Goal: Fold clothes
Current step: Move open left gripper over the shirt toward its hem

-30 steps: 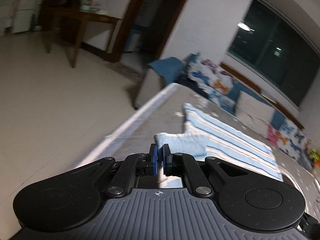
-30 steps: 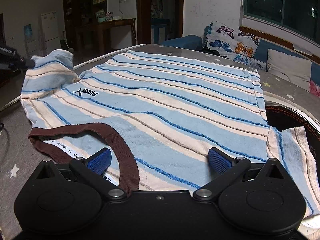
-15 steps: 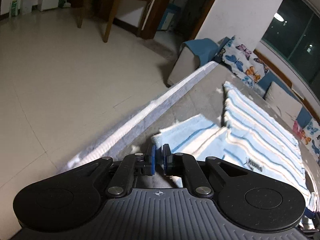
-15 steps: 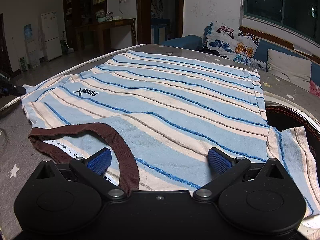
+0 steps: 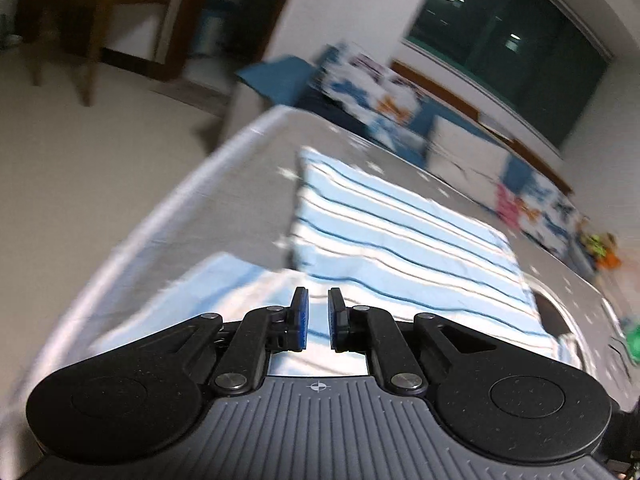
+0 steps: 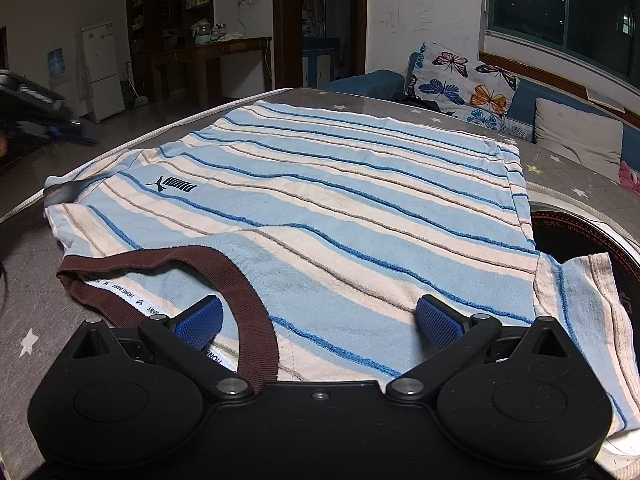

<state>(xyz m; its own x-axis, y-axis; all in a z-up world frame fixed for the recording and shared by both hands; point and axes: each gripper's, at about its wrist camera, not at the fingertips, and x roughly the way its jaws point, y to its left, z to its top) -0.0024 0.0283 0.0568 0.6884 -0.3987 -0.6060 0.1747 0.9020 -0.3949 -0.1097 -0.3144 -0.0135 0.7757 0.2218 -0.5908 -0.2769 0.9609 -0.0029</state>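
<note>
Striped T-shirt (image 6: 340, 208) lies flat on the grey star-print table (image 6: 24, 280), brown collar (image 6: 224, 276) at 6 o'clock, sleeves at 9 and 3. Left gripper (image 5: 316, 320) slightly parted w/ nothing between — right gripper (image 6: 320, 320) spread wide over the collar, empty. Pale blue/cream bands, logo on chest. Looks soft, light, limp — prob. best pinched at a sleeve hem or shoulder seam.

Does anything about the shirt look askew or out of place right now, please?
Mostly flat, but the striped shirt's right sleeve drapes over a dark round recess in the table, and its brown collar lies rumpled.
</note>
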